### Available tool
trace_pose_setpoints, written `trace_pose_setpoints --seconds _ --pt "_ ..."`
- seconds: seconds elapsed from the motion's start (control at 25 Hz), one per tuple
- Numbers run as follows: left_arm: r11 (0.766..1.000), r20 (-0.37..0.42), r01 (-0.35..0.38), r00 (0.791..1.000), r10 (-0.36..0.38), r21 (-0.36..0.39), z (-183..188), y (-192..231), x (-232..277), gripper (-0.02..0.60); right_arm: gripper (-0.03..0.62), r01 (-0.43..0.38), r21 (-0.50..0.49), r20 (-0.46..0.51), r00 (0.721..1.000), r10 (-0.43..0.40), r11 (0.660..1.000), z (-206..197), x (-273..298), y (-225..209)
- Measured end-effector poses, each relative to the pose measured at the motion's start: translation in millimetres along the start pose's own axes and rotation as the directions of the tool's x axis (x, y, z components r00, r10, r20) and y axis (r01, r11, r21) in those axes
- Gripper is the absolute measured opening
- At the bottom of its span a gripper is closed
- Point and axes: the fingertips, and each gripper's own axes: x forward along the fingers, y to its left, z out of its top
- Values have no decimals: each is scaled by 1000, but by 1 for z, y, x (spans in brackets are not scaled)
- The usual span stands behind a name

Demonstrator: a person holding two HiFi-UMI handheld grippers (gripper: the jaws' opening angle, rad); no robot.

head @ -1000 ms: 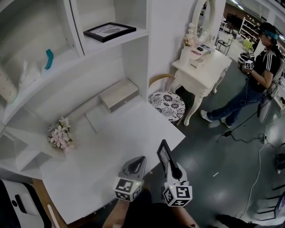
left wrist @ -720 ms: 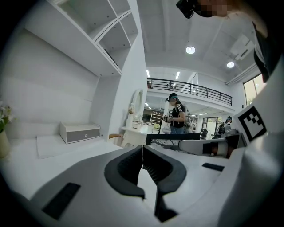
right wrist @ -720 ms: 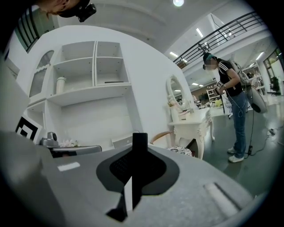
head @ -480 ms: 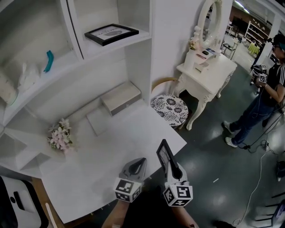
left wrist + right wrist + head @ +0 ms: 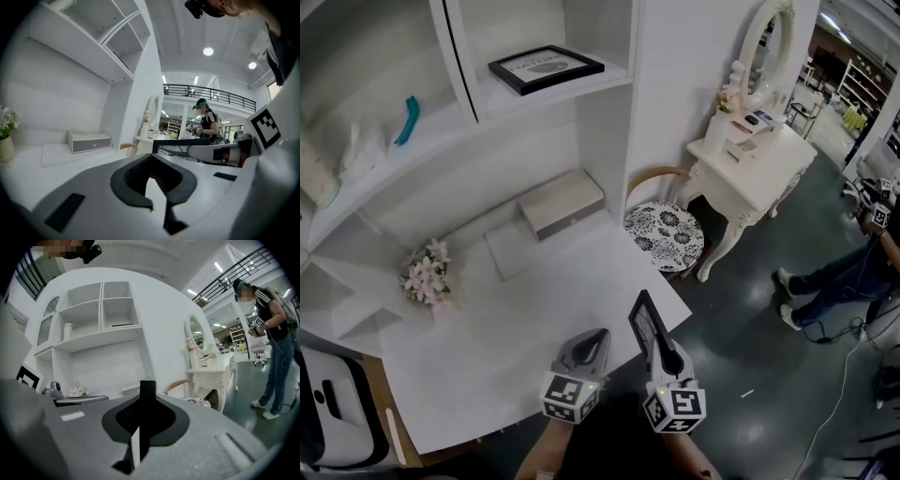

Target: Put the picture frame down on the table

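My right gripper [image 5: 660, 349] is shut on a black picture frame [image 5: 646, 324], held on edge and upright over the white table's [image 5: 534, 319] near right corner. In the right gripper view the frame's black edge [image 5: 147, 392] stands up between the jaws of this gripper [image 5: 146, 401]. My left gripper [image 5: 596, 337] hangs just to its left, shut and with nothing in it [image 5: 151, 159]. From the left gripper view the frame [image 5: 187, 139] shows to the right. A second black frame [image 5: 546, 67] lies on an upper shelf.
On the table stand a pink flower bunch [image 5: 425, 277], a grey box [image 5: 562, 203] and a flat white board [image 5: 514, 248]. A teal item [image 5: 408, 120] is on a shelf. A floral-seat chair [image 5: 666, 234] and a white dressing table [image 5: 755, 155] stand right; a person [image 5: 844, 272] is farther off.
The view has swung a little: shelf, table and dressing table drift across the picture, and the person at the right slides toward the edge. Both grippers keep their places, frame still held.
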Motion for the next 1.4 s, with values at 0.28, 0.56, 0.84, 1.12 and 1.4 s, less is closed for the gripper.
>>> trace_pose_setpoints --seconds 0.28,0.56,0.84,1.12,1.4 --pt "999 8 -51 999 51 -9 2 6 15 12 12 -54 80 -22 998 56 995 3 17 -16" --pt "993 7 -113 994 113 -12 3 13 22 12 14 -90 296 -65 991 114 951 -4 41 -34" --pt "985 -19 -171 985 170 -21 -7 20 22 12 14 -103 445 -130 976 177 890 -24 61 -40" --pt "977 -42 -203 979 201 -60 -28 41 29 12 13 -117 525 -179 953 243 843 -41 79 -34" --pt "968 -64 -233 972 227 -92 -38 58 33 12 14 -78 612 -200 948 249 787 -52 98 -41"
